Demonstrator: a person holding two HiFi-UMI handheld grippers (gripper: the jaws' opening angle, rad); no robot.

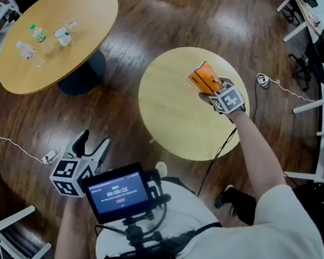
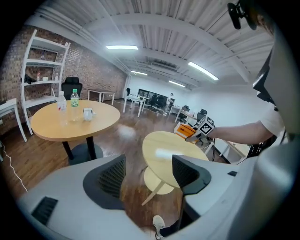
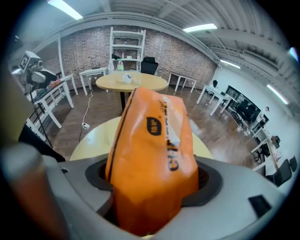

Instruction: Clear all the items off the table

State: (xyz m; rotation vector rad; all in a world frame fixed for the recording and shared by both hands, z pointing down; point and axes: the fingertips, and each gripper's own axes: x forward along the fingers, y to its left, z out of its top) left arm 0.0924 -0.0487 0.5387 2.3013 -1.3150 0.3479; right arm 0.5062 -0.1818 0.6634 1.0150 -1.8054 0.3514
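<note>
An orange snack bag is held over the right side of the small round yellow table, and my right gripper is shut on it. In the right gripper view the bag fills the space between the two jaws, pressed on both sides. The left gripper view catches the same bag at the far edge of the small table. My left gripper hangs low at the left over the wooden floor, open, with nothing between its fingers.
A larger round table at the upper left carries two bottles, a white mug and a glass. White desks and black chairs stand along the right edge. A cable lies on the floor at the left.
</note>
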